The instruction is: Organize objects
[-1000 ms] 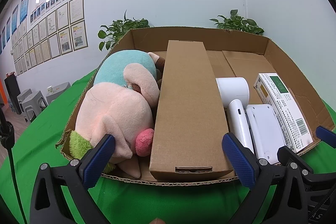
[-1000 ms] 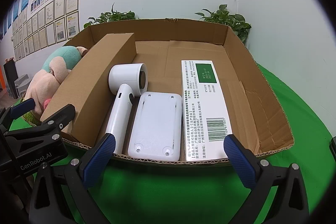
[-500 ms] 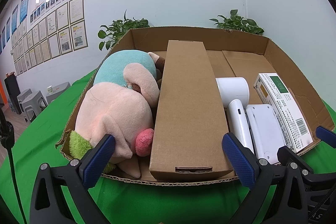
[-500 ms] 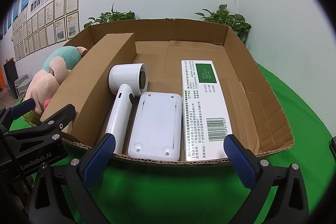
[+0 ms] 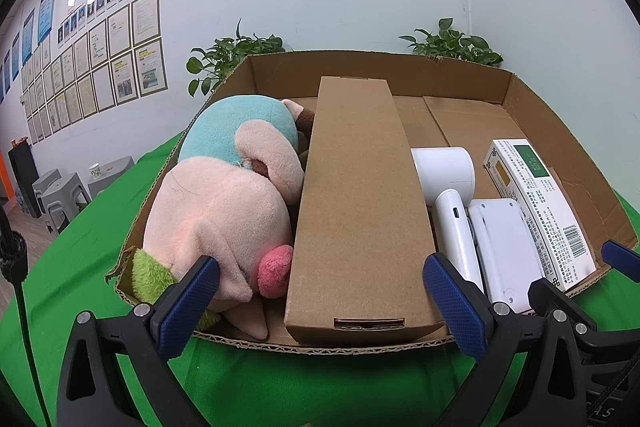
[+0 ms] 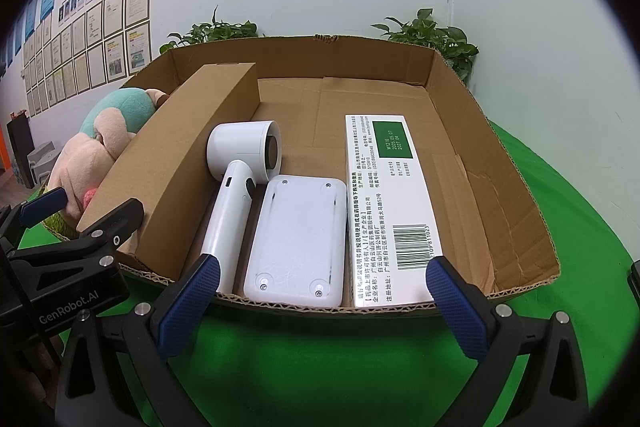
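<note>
A shallow cardboard tray [image 5: 360, 67] [image 6: 460, 91] sits on a green cloth. In it, left to right, lie a pink and teal plush toy [image 5: 216, 211] [image 6: 108, 135], a long brown carton [image 5: 356, 203] [image 6: 184, 155], a white hair dryer [image 5: 448, 195] [image 6: 236, 187], a white flat device [image 5: 504, 247] [image 6: 300, 239] and a white and green medicine box [image 5: 540, 203] [image 6: 392, 203]. My left gripper [image 5: 320, 303] is open and empty at the tray's near edge, before the carton. My right gripper [image 6: 320, 307] is open and empty before the flat device.
Green cloth [image 5: 80, 267] [image 6: 580, 219] covers the table around the tray. Potted plants [image 5: 236, 55] [image 6: 432, 35] stand behind the tray against a white wall. Grey stools [image 5: 60, 191] stand at far left. The left gripper's body [image 6: 60, 259] shows at the right view's left.
</note>
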